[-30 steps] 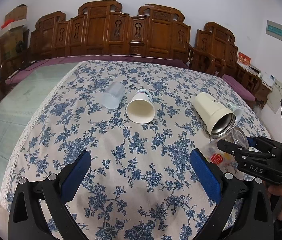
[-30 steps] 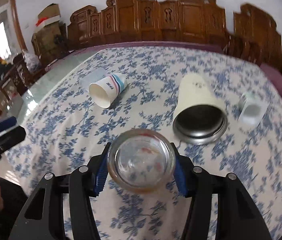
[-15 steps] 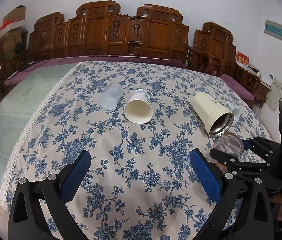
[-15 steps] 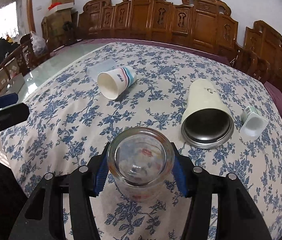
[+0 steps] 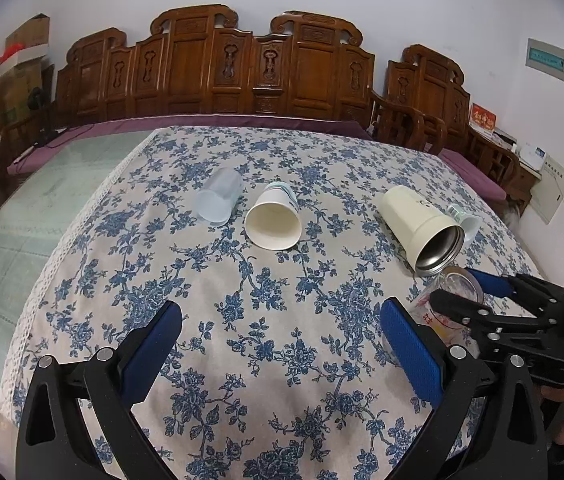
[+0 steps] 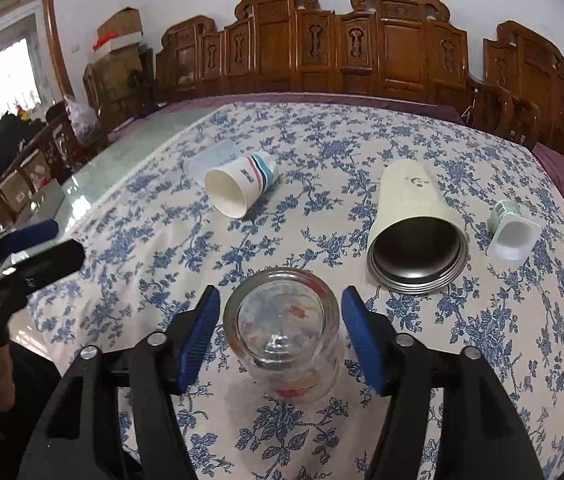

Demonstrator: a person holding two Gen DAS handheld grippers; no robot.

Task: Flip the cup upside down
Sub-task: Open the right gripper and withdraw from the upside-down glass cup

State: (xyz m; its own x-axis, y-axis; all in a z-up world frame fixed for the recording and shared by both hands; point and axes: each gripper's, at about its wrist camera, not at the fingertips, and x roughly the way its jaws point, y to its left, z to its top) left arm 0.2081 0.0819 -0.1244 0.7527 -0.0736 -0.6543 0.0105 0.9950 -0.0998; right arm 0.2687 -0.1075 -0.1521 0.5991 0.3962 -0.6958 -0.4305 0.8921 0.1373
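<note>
A clear glass cup (image 6: 284, 330) with red and yellow print stands on the floral tablecloth (image 6: 362, 152) between the pads of my right gripper (image 6: 282, 332). The jaws are open, with a gap on each side of the glass. In the left wrist view the same glass (image 5: 448, 300) shows at the right, with my right gripper (image 5: 470, 292) around it. My left gripper (image 5: 282, 344) is open and empty over the near part of the cloth.
A striped paper cup (image 6: 240, 188), a frosted plastic cup (image 5: 220, 196), a cream steel tumbler (image 6: 414, 224) and a small white cup (image 6: 512, 230) lie on their sides further back. Carved wooden chairs (image 5: 266, 64) line the far side. The glass tabletop (image 5: 42, 200) lies bare at the left.
My right gripper has opened and let go of the glass, which now stands on the cloth. Before, the glass was clamped and held tilted above the table. The left gripper has barely moved.
</note>
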